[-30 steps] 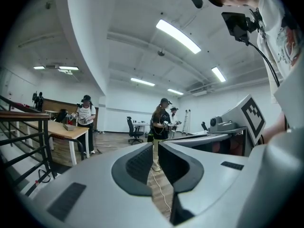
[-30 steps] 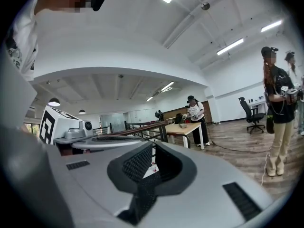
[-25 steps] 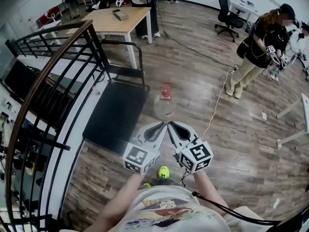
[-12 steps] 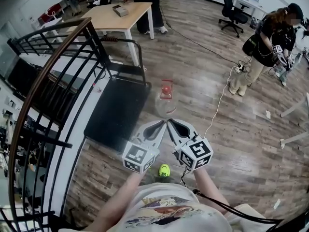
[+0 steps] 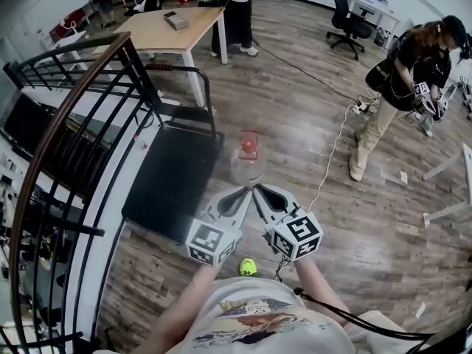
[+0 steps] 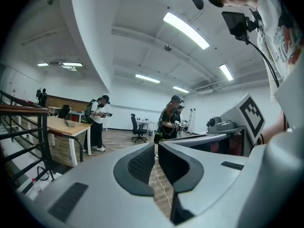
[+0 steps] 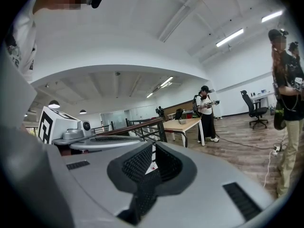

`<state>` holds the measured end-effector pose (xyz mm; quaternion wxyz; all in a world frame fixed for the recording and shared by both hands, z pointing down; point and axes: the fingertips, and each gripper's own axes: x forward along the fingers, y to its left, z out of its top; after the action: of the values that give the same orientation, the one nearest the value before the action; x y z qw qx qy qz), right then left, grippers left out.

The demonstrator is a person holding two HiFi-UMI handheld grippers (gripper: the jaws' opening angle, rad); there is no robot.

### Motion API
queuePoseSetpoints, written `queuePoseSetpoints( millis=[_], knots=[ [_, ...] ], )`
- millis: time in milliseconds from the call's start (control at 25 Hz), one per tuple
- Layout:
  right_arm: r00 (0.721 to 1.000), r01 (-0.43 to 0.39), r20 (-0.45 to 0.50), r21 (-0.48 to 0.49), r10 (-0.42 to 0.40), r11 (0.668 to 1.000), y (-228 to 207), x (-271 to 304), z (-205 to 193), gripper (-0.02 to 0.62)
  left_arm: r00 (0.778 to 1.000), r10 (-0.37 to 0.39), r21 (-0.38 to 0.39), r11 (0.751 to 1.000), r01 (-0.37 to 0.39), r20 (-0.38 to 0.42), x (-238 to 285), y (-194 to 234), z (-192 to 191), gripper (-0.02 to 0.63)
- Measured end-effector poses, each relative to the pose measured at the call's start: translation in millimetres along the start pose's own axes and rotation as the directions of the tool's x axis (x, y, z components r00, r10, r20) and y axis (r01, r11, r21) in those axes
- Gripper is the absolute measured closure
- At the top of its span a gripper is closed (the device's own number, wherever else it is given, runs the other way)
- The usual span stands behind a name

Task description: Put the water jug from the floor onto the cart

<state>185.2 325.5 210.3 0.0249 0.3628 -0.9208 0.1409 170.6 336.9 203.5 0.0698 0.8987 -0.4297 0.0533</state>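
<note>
The clear water jug [image 5: 248,165] with a red cap stands upright on the wooden floor, right of the black flat cart [image 5: 173,177]. The cart's handle [image 5: 193,87] rises at its far end. In the head view my left gripper [image 5: 245,192] and right gripper [image 5: 259,191] are held side by side with their tips almost touching, just short of the jug. Both are shut with nothing between the jaws. The left gripper view shows my left gripper [image 6: 156,156] shut and pointing level across the room. My right gripper [image 7: 151,160] is shut in its own view. Neither gripper view shows the jug.
A dark railing [image 5: 70,116] runs along the left of the cart. A wooden table [image 5: 173,32] stands behind it with a person beside it. Another person [image 5: 402,80] stands at the right, near a white cable [image 5: 328,161] on the floor. An office chair [image 5: 348,22] is at the back.
Both grippers have moved forward together, still side by side and shut. The jug and cart sit slightly differently in the head view, and the person at the right has stepped.
</note>
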Motion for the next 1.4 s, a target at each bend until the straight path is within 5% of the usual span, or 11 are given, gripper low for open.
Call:
queuePoseSetpoints(
  millis=[1400],
  knots=[
    [0.983, 0.171, -0.073, -0.001, -0.170, 0.985, -77, 220, 46, 0.565, 0.978, -0.205, -0.016, 0.979, 0.204, -0.048, 97, 218, 24, 0.578]
  ],
)
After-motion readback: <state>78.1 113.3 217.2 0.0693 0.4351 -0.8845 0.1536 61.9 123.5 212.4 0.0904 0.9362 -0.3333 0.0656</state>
